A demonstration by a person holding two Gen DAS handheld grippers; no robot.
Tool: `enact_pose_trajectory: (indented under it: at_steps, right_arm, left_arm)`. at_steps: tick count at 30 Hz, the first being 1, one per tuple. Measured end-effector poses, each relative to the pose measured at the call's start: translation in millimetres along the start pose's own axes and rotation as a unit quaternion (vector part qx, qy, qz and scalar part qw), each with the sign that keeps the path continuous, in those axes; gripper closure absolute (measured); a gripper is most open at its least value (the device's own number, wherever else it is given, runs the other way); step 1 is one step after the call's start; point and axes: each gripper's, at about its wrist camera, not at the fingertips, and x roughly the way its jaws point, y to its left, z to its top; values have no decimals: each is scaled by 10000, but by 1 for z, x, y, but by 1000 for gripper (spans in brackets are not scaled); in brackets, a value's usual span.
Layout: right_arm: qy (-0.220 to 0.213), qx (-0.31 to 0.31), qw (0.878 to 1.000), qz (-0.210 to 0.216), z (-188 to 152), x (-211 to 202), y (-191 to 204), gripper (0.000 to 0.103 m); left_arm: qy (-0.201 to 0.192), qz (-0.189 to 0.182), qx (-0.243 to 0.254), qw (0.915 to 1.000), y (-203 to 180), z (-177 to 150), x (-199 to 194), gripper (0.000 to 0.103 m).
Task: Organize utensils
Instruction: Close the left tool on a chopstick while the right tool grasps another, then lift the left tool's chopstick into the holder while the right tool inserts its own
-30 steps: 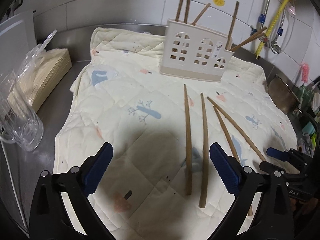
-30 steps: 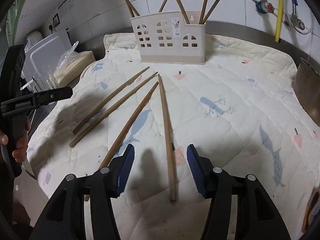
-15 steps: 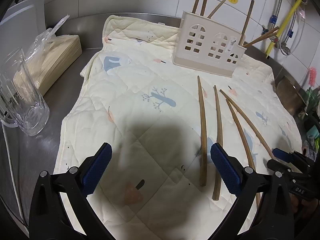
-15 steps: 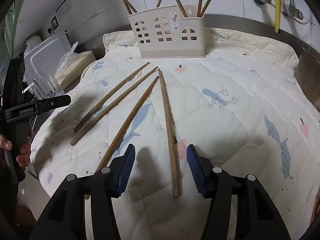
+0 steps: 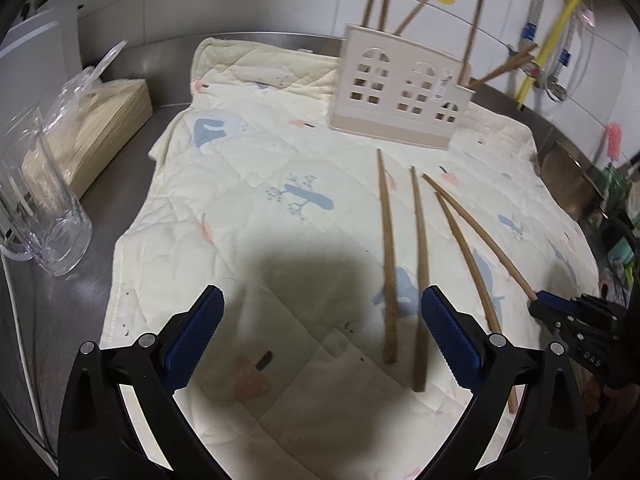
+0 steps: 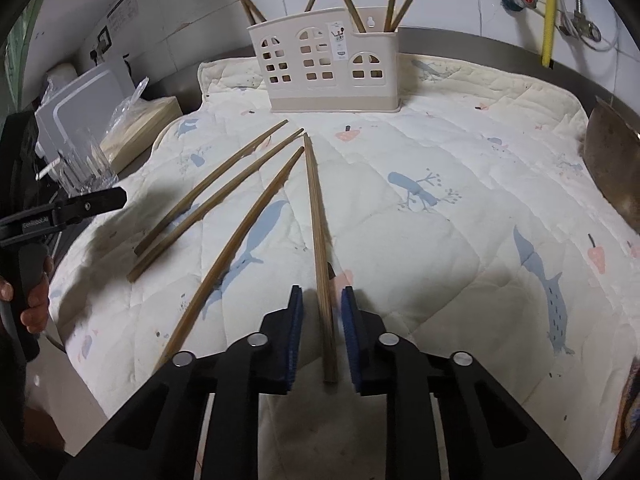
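Note:
Several long wooden chopsticks lie side by side on a quilted cream cloth (image 6: pixel 460 240). My right gripper (image 6: pixel 322 298) straddles the thick end of the rightmost chopstick (image 6: pixel 318 224), its blue pads narrowed with small gaps on both sides. In the left wrist view this gripper (image 5: pixel 538 298) meets that chopstick (image 5: pixel 476 224) at the right. My left gripper (image 5: pixel 322 320) is wide open and empty above the cloth, left of two chopsticks (image 5: pixel 388 256). A beige utensil holder (image 6: pixel 332 68) with several chopsticks upright stands at the cloth's far edge; it also shows in the left wrist view (image 5: pixel 400 92).
A clear glass mug (image 5: pixel 36 208) and a bagged stack of napkins (image 5: pixel 92 124) sit on the steel counter at the left. A tiled wall with a yellow hose (image 6: pixel 548 12) and valves is behind. A brown pan (image 6: pixel 612 164) lies at the right.
My right gripper has moved forward and narrowed around the rightmost chopstick's end. My left gripper shifted slightly, staying wide open.

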Motion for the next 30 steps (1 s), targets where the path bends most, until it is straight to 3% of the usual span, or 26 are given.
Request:
enact_pose_trajectory:
  at_steps: [3, 6, 13, 18, 24, 27, 30]
  right_arm:
    - [-25, -206, 9996, -178, -3, -1, 6, 90]
    - [-59, -280, 9993, -245, -5, -2, 7, 96]
    - [-202, -235, 9994, -133, 1, -14, 5, 96]
    - [-545, -316, 9979, -140, 17, -36, 7, 96]
    - [-932, -459, 9945, -97, 43, -62, 7, 96]
    - [-1102, -535, 9924, -71, 60, -70, 7, 97]
    - [-1257, -641, 9900, -61, 79, -78, 8, 96]
  left_arm:
    - [-3, -124, 155, 9998, -9, -3, 0, 13]
    - [57, -268, 290, 9992, -18, -8, 3, 26]
    - [211, -611, 522, 9965, -34, -13, 18, 56]
    - [327, -662, 504, 9960, -36, -10, 33, 77]
    - [368, -583, 516, 9963, -35, -7, 42, 85]
    - [352, -415, 663, 9963, -37, -7, 43, 96]
    - [332, -391, 746, 9959, -39, -3, 39, 97]
